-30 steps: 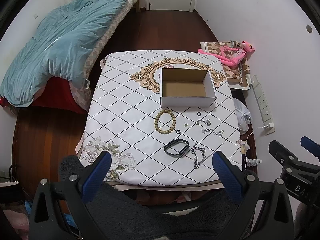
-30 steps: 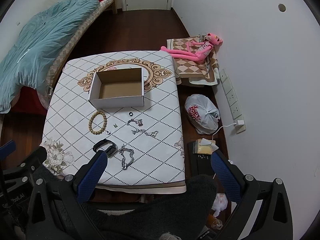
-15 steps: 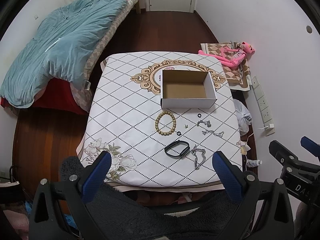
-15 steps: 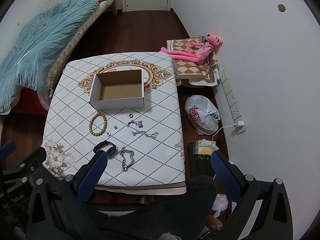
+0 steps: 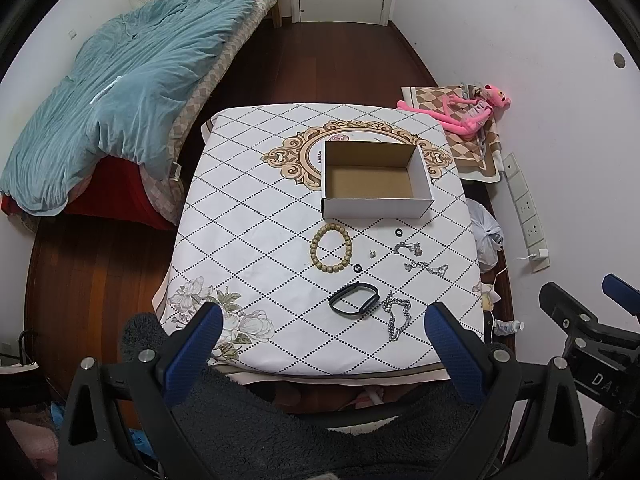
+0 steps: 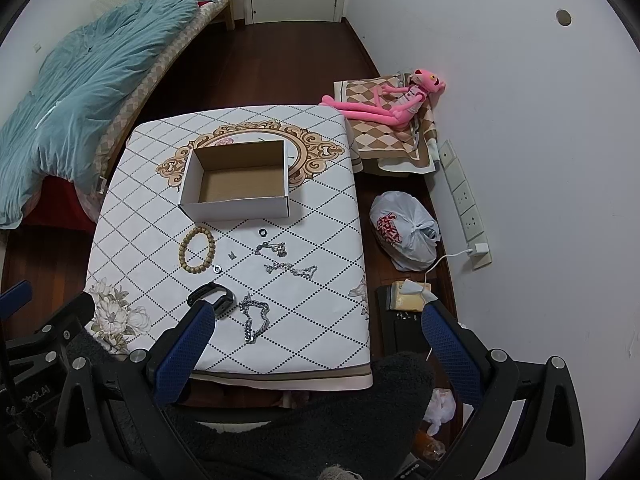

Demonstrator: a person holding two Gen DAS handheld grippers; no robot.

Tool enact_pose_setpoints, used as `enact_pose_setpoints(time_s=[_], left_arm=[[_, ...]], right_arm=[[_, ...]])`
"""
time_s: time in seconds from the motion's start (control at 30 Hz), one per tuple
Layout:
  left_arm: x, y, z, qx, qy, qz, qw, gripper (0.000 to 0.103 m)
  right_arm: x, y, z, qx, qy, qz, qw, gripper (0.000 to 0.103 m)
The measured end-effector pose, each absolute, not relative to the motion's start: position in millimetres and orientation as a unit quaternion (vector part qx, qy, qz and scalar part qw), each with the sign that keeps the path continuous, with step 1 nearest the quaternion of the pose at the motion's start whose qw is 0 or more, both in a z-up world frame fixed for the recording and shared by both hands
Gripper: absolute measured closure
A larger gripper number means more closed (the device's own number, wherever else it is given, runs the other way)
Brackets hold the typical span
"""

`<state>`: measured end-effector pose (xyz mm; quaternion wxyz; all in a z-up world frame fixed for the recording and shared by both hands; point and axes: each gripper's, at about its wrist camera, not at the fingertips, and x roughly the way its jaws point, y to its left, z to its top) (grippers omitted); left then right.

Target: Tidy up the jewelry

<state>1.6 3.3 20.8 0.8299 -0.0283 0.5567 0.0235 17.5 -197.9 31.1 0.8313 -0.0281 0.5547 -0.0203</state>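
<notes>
Currently the left gripper point(image 5: 320, 332) hangs above the near edge of the table point(image 5: 240, 248), jaws spread wide and holding nothing; the right gripper point(image 6: 316, 332) sits over the near right corner, likewise wide apart and empty, one finger over the cloth and the other out past the table's right edge above the floor. An open cardboard box point(image 5: 376, 202) stands toward the far side of the table, nothing visible inside. All jewelry lies on the cloth between the box and the near edge: a beaded bracelet point(image 5: 331, 248) just in front of the box's left corner, a black band point(image 5: 354, 299) nearer the grippers, a silver chain point(image 5: 396, 318) just right of it, two smaller silver pieces point(image 5: 424, 266) farther right, and two small black rings point(image 5: 399, 232) (one by the box, one by the beads). The left half of the cloth is bare. A bed point(image 5: 120, 100) flanks the table's left edge; a plastic bag point(image 6: 404, 236) and a pink plush toy point(image 6: 388, 100) lie on the floor to the right.
</notes>
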Motion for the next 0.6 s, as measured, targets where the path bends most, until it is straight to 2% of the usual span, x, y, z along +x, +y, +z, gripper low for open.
enact_pose_setpoints(time_s=[0.37, 0.6], left_arm=[[10, 5, 13, -0.028, 0.560, 0.026, 0.828, 0.000], [34, 13, -43, 0.000, 0.576, 0.054, 0.816, 0.000]], right_arm=[[20, -201, 26, -0.023, 0.551, -0.027, 0.834, 0.000], [46, -204, -43, -0.011, 0.594, -0.032, 0.804, 0.000]])
